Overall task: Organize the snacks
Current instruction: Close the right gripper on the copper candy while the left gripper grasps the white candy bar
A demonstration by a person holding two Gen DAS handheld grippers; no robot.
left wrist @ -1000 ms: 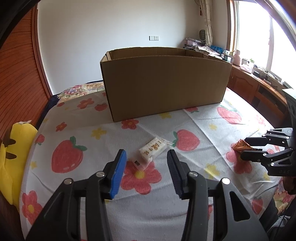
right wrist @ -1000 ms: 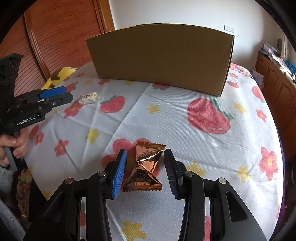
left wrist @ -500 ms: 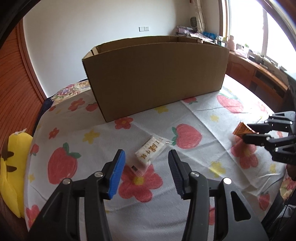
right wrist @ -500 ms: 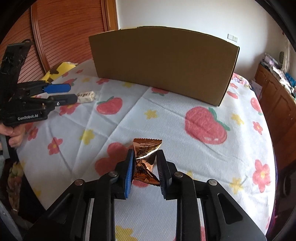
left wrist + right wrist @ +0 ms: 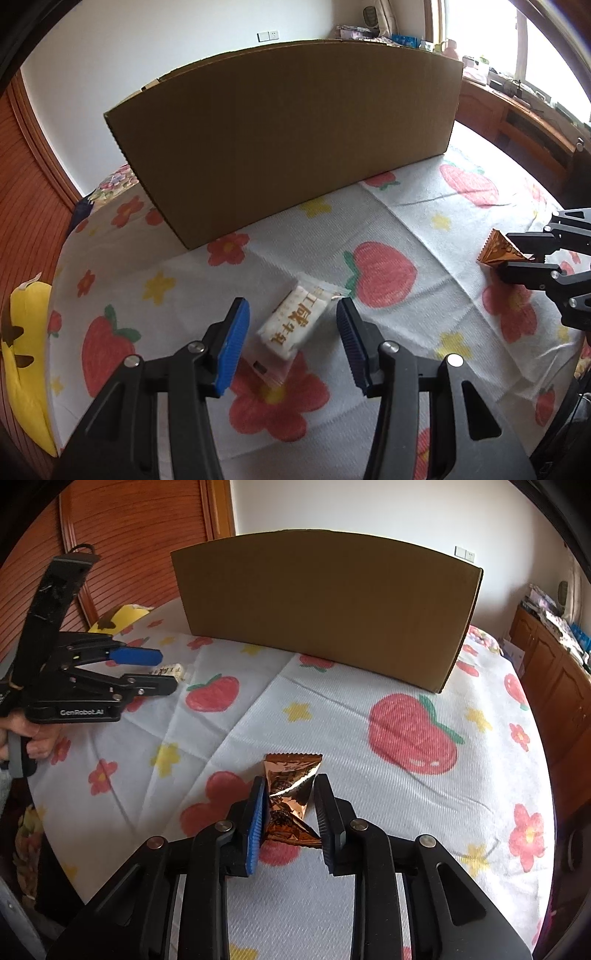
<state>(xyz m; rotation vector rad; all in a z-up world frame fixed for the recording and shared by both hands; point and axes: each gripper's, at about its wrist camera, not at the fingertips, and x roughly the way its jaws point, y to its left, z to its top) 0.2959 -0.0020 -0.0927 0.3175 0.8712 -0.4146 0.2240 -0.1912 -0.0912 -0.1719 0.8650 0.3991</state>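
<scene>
A white snack packet with gold writing (image 5: 295, 323) lies on the strawberry-print tablecloth (image 5: 388, 206). My left gripper (image 5: 291, 332) is open, its fingers on either side of the packet and slightly above it. My right gripper (image 5: 289, 805) is shut on a copper foil snack packet (image 5: 290, 794), held just above the cloth; it also shows in the left wrist view (image 5: 496, 251). A large brown cardboard box (image 5: 288, 136) stands at the back of the table, also seen in the right wrist view (image 5: 325, 605). The left gripper (image 5: 147, 672) and white packet (image 5: 168, 671) show at the left there.
A yellow plush toy (image 5: 26, 354) lies at the table's left edge. Wooden panelling (image 5: 140, 546) stands behind on the left. A wooden cabinet with clutter (image 5: 517, 107) runs under the window on the right.
My right gripper closed on the copper packet and lifted it slightly. My left gripper moved forward and lower, so the white packet now sits between its open fingers.
</scene>
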